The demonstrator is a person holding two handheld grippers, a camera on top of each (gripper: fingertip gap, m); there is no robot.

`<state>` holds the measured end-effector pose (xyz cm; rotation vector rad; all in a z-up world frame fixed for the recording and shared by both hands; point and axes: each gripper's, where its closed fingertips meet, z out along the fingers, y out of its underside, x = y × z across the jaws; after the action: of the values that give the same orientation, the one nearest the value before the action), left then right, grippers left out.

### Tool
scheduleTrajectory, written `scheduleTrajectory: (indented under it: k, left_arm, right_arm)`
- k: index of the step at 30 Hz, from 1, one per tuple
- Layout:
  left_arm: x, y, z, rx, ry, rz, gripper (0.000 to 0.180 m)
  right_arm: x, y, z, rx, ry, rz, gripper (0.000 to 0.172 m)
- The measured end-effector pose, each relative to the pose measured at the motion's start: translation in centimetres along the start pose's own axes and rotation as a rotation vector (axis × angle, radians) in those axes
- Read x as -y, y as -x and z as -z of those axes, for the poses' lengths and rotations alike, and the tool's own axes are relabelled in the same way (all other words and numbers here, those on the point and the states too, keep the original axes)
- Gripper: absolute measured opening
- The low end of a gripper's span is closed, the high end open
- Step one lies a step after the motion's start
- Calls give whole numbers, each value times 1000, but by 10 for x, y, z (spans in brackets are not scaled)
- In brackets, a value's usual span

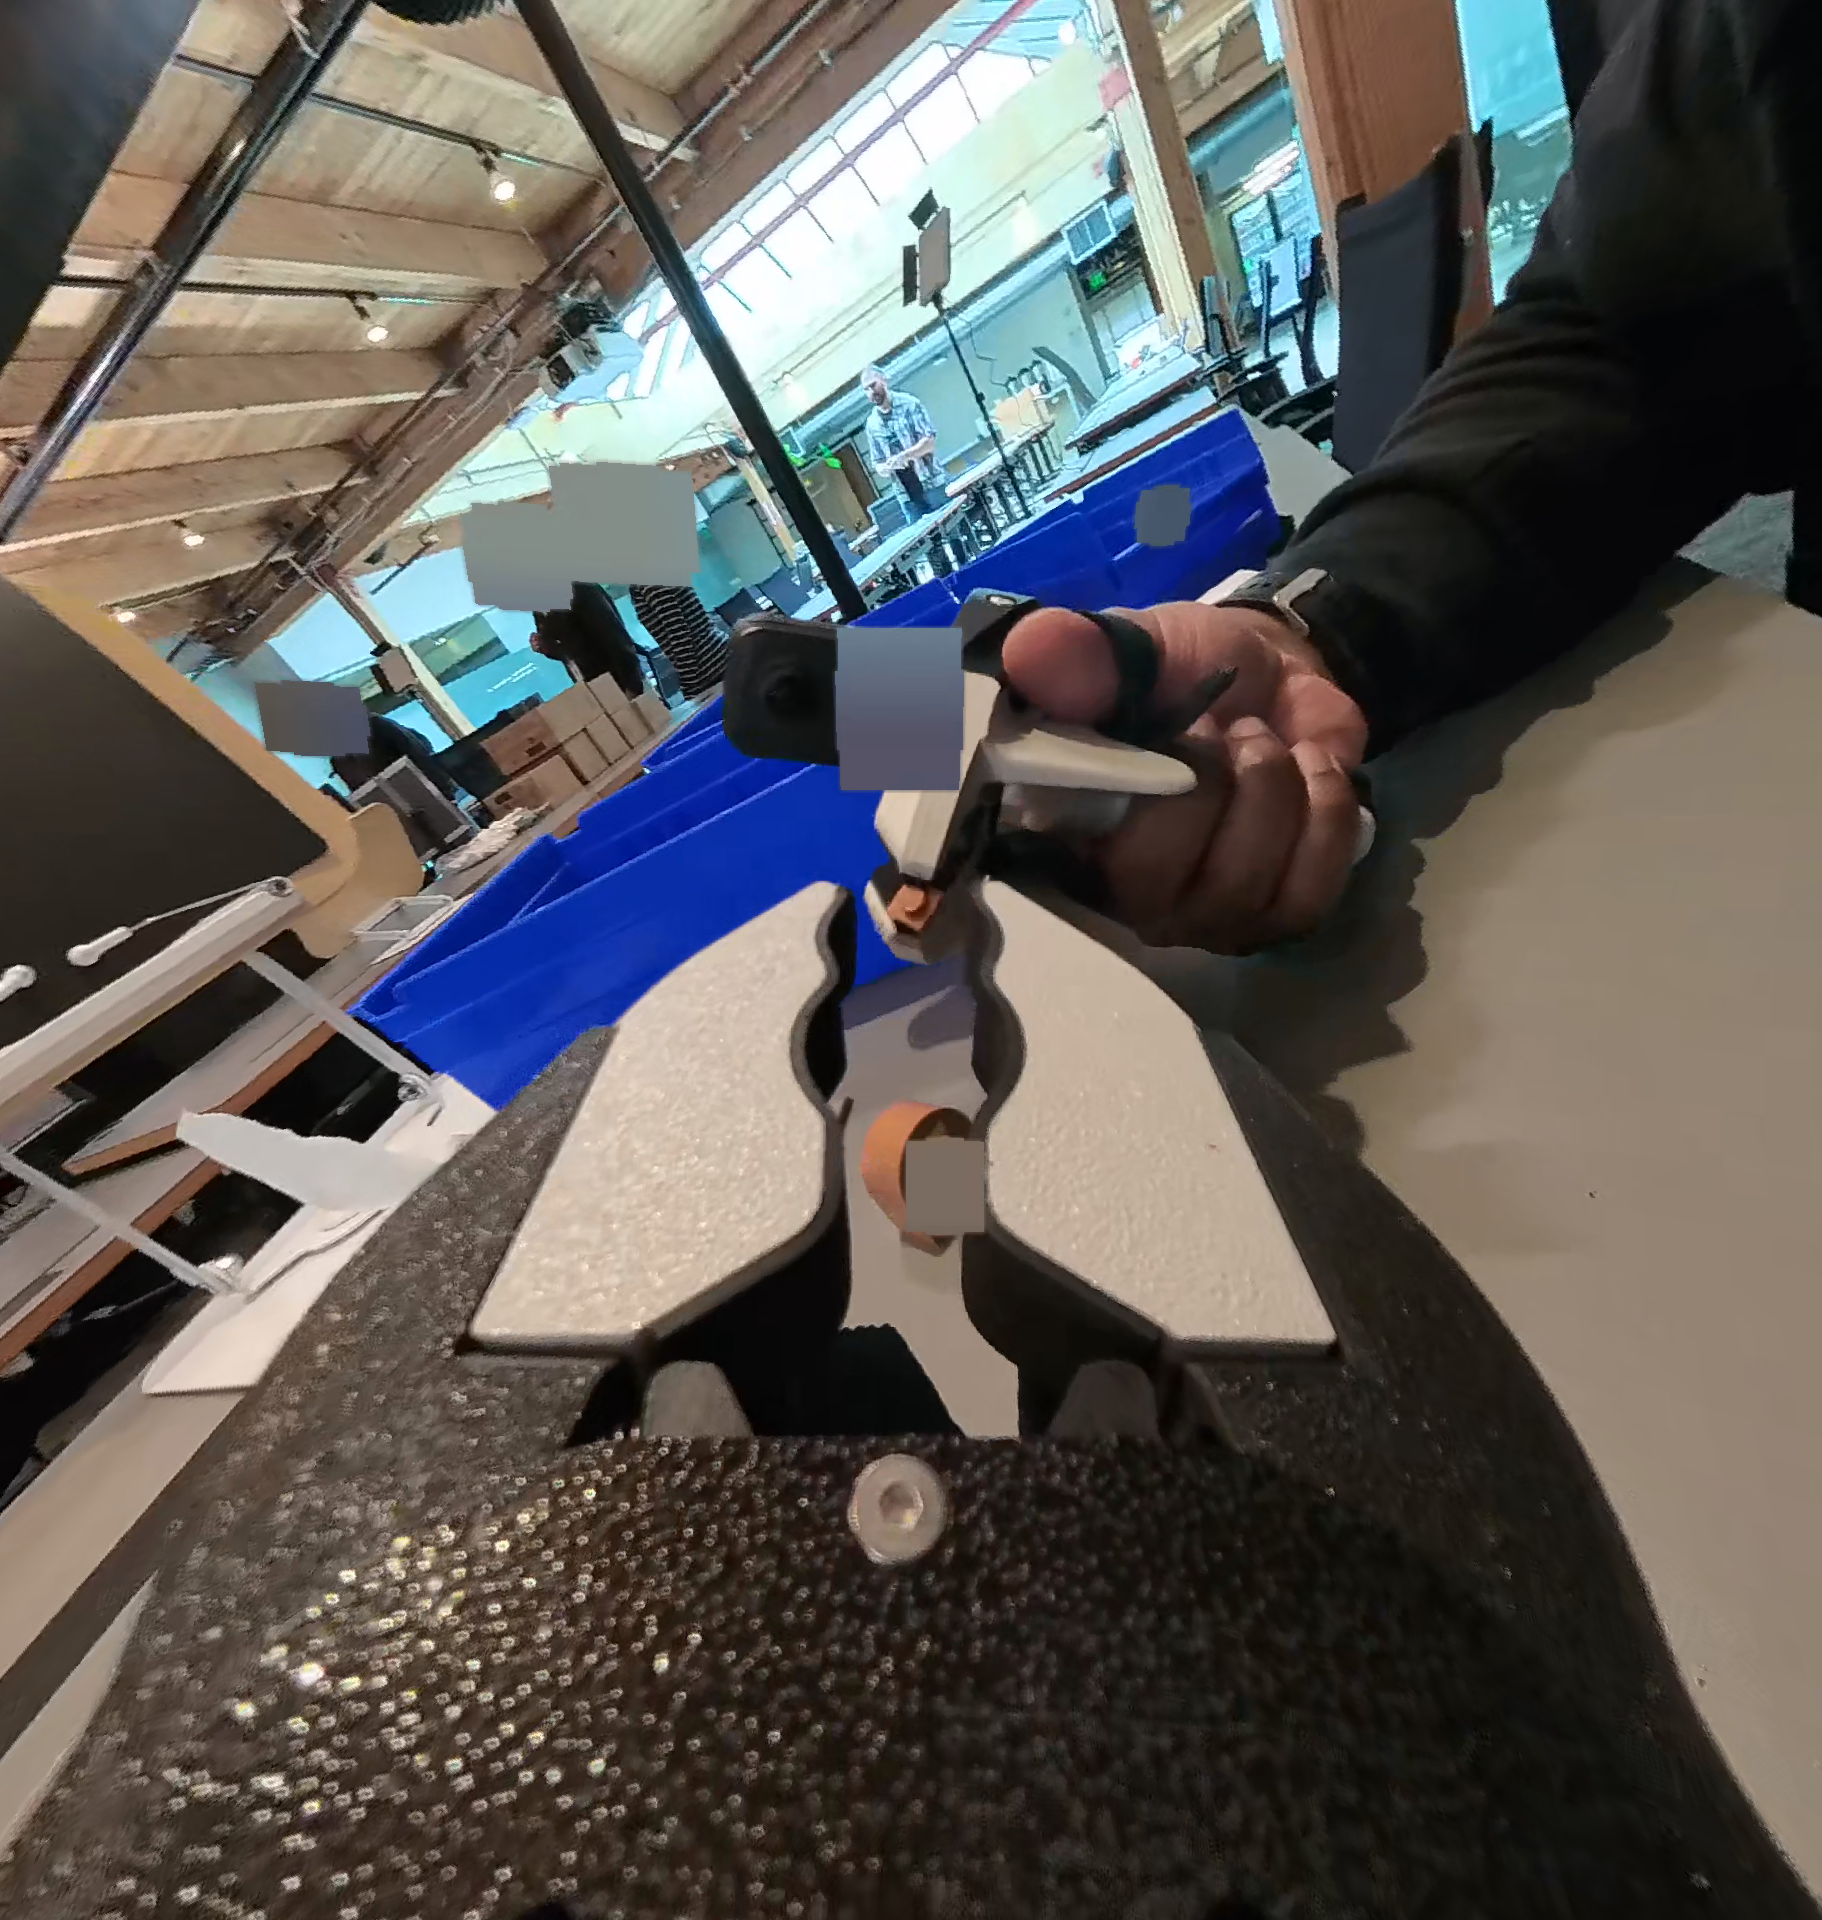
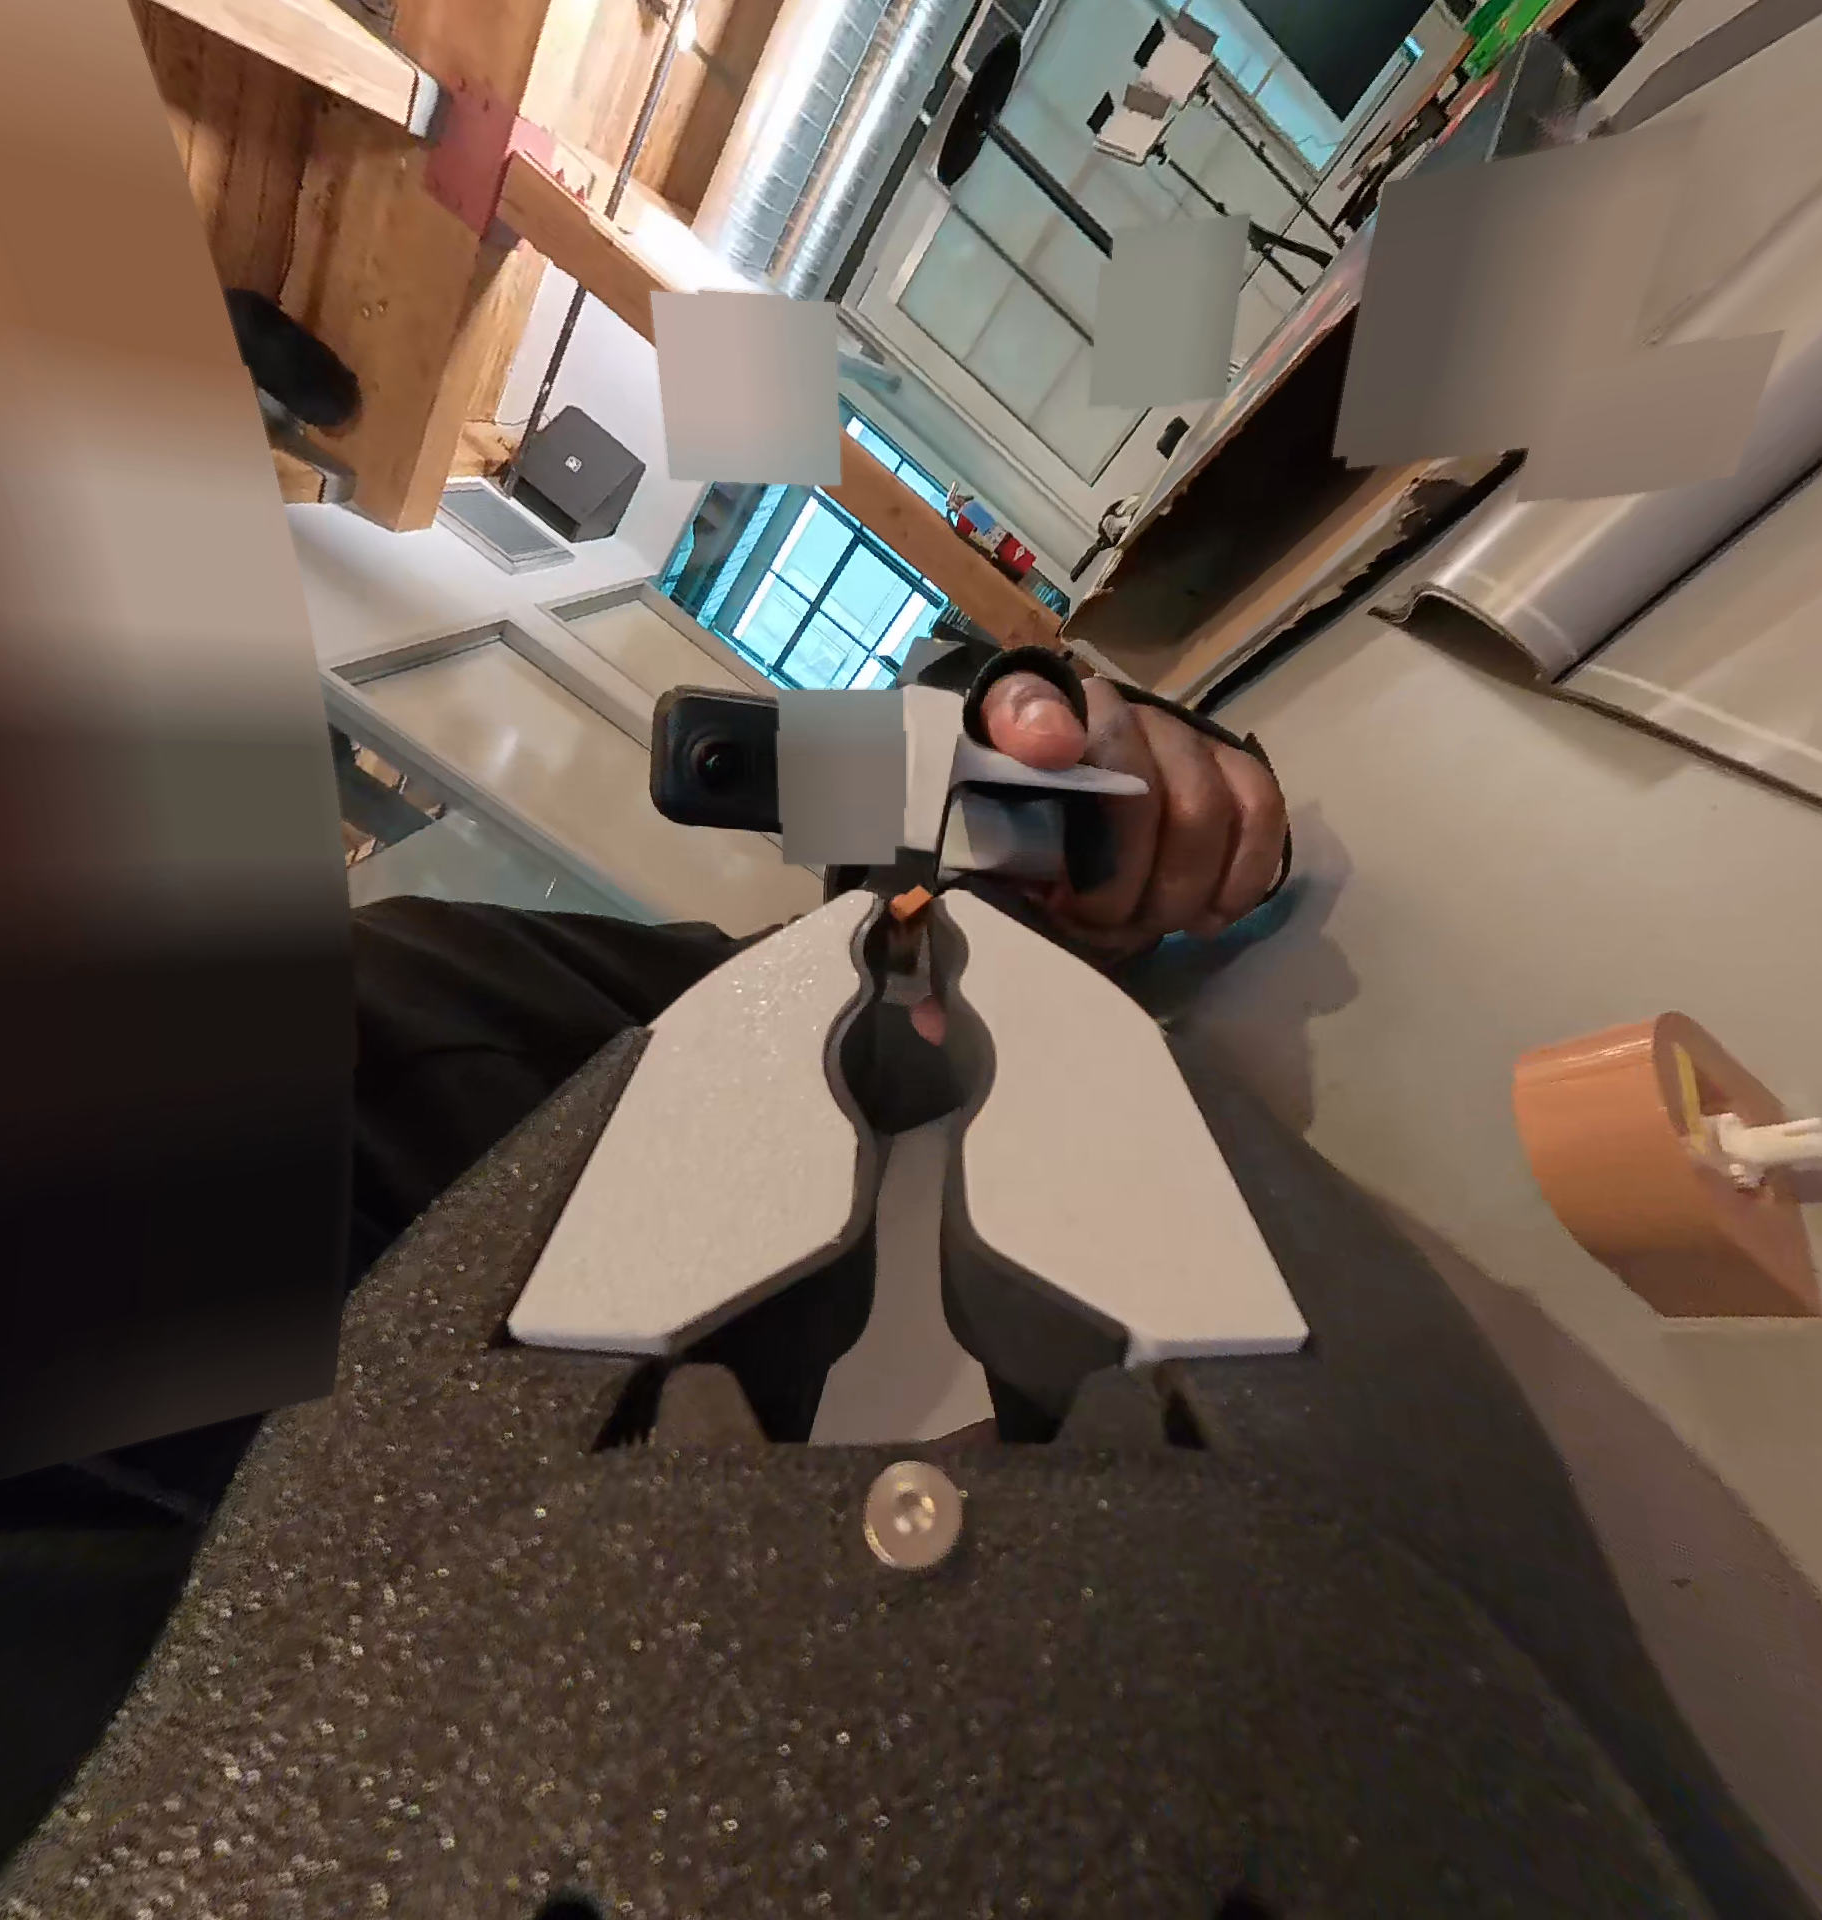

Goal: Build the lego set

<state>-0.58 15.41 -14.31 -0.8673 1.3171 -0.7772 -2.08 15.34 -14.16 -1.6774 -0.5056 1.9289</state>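
Pinching a small orange-brown tape scrap [image 1: 912, 910], the right tool [image 1: 912, 920] sits nearly closed just beyond the left tool [image 1: 912, 935], whose fingers stand apart, empty, above the grey desk [image 1: 1613, 1039].

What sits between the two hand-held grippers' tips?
A small orange-brown piece, pinched by the right hand-held gripper, beyond the open left hand-held gripper; the left wrist view shows it.
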Motion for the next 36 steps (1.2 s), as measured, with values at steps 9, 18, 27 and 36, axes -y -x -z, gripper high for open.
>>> scheduleTrajectory:
  k: [9, 18, 27, 36]
  left_arm:
    - [1, -11, -3, -46, 29, -52, 9]
    - [-6, -2, 4, -23, 83, -67, 9]
    - [-18, 17, 13, 47, 139, -61, 9]
    - [-32, 34, 17, 121, 163, 39, 9]
  right_arm:
    - [-8, 1, 3, -53, 29, 105, 8]
    - [-6, -15, 11, -251, 30, 275, 12]
    - [-3, -17, 7, -302, 4, 386, 12]
    - [12, -17, 0, -386, -67, 652, 12]
